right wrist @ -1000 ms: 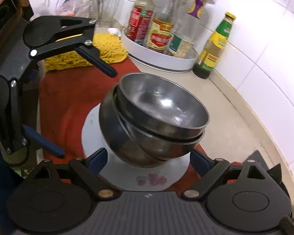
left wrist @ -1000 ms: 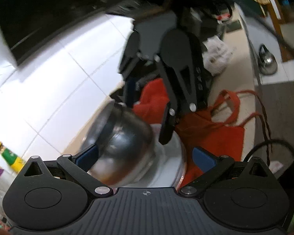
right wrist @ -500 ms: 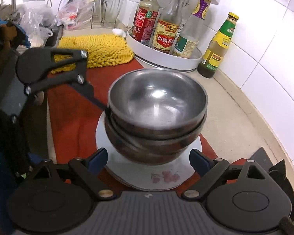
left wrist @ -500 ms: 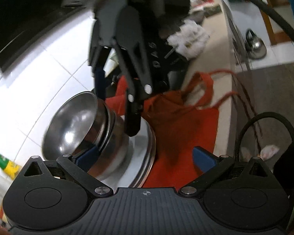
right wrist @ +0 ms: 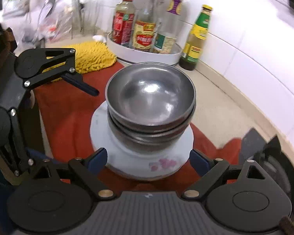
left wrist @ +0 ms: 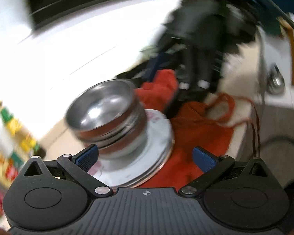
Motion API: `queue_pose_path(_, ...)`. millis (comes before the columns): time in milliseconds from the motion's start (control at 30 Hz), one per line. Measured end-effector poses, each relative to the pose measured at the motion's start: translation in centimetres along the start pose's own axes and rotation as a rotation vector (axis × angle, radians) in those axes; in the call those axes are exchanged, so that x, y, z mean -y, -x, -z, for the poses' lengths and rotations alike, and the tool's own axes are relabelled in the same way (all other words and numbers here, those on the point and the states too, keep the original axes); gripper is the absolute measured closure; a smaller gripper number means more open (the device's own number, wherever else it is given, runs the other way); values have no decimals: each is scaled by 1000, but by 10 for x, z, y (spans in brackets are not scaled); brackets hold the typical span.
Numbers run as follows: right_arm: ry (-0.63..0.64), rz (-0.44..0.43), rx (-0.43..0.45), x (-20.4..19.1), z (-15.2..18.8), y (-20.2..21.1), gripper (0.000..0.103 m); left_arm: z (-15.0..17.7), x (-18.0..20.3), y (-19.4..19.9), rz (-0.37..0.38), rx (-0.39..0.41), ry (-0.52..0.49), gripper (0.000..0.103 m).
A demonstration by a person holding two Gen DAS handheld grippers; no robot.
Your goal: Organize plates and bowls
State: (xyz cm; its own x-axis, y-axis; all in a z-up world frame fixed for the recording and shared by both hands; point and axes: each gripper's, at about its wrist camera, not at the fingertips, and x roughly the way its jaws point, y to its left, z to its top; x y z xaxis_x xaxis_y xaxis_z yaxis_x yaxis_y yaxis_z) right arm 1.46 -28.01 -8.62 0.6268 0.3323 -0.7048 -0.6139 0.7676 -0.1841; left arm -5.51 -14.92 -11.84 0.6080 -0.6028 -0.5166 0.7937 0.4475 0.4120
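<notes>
**Two cameras, one stack of bowls: what each side catches**

So the nested stack of shiny steel bowls [right wrist: 151, 105] sits on a stack of white plates with a pink flower print [right wrist: 162, 163], and that whole pile rests on a red cloth [right wrist: 68, 117] spread over the beige desk [right wrist: 215, 101].

The right wrist view is the sharp one. Only here do you get the white round tray of sauce bottles [right wrist: 147, 56], the green-labelled bottle with a yellow cap [right wrist: 198, 37] standing just beside it against the white tiled wall [right wrist: 254, 45], and a fluffy yellow mat [right wrist: 92, 56] behind the cloth. The right gripper [right wrist: 148, 159] has its jaws spread wide on either side of the plates, apart from them and gripping nothing. The left gripper [right wrist: 88, 90] shows up at the left of this view, off to the side of the bowls, but from this angle I can't tell how its jaws stand.

The left wrist view is blurry, but it settles that: the left gripper [left wrist: 147, 154] has its jaws spread too, empty, with the bowls [left wrist: 105, 113] and plates [left wrist: 152, 150] just ahead. Only this side shows the red cloth's strings [left wrist: 235, 107] trailing off and a steel kettle [left wrist: 275, 82] well apart on the far right.
</notes>
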Motion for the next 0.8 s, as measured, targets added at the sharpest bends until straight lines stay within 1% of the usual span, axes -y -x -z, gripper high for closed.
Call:
queue_pose_path(100, -76, 38, 24, -3, 4, 9, 16, -3, -18, 8, -13, -4, 166, 0)
queue_pose_path(233, -194, 118, 63, -12, 8, 21, 16, -9, -38, 10, -87, -17, 375, 0)
queue_pose_path(333, -276, 152, 102, -19, 6, 27, 15, -11, -51, 9, -90, -36, 522, 0)
queue_pose_path(400, -338, 194, 116, -22, 4, 32, 15, -12, -57, 8, -105, -59, 590, 0)
queue_pose_path(433, -375, 218, 119, -23, 4, 34, 14, -12, -60, 8, -125, -77, 626, 0)
queue_pose_path(533, -477, 258, 126, -24, 8, 37, 11, -13, -64, 10, -174, -132, 697, 0)
queue_pose_path(667, -554, 296, 89, -30, 13, 36, 11, -14, -62, 16, -194, -144, 736, 0)
queue_pose_path(733, -605, 324, 87, -32, 15, 38, 10, -16, -59, 21, -207, -150, 738, 0)
queue_pose_path(800, -647, 334, 95, -35, 16, 42, 10, -17, -55, 26, -215, -146, 745, 0)
